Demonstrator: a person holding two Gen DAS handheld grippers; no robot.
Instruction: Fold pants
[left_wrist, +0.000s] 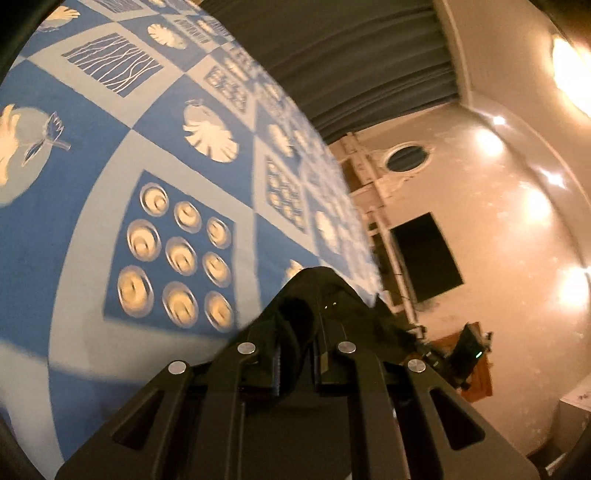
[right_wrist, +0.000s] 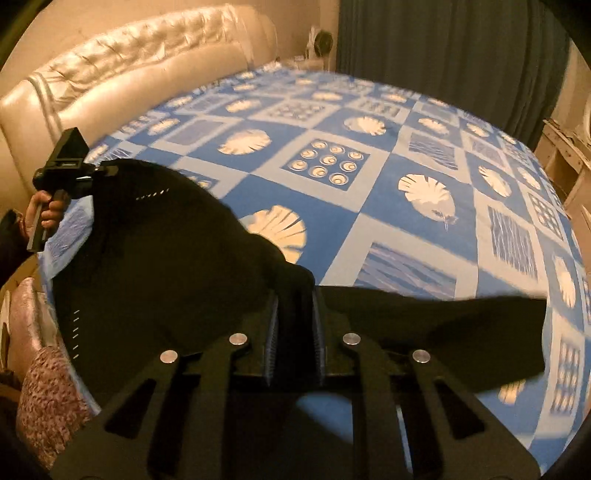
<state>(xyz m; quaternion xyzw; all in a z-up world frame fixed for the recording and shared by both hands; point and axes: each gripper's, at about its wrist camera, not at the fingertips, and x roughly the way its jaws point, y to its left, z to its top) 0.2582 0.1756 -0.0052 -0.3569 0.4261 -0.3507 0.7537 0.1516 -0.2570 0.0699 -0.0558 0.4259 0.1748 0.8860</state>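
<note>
The black pants (right_wrist: 159, 258) hang stretched in the air above the bed (right_wrist: 369, 206), which has a blue patterned cover. My right gripper (right_wrist: 295, 295) is shut on a bunch of the black cloth near the bed's front. A trailing part of the pants (right_wrist: 480, 332) spreads to its right. My left gripper (right_wrist: 105, 171) shows at the far left of the right wrist view, held in a hand, gripping the other end of the pants. In the left wrist view my left gripper (left_wrist: 314, 295) is shut on black pants cloth (left_wrist: 295, 321), tilted over the bed cover (left_wrist: 92, 221).
A cream padded headboard (right_wrist: 110, 74) runs along the bed's far left. Dark curtains (right_wrist: 443, 44) hang behind the bed. A pinkish knitted cloth (right_wrist: 48, 391) lies at the lower left. The left wrist view shows a wall with a dark screen (left_wrist: 428, 254) and wooden furniture (left_wrist: 476, 369).
</note>
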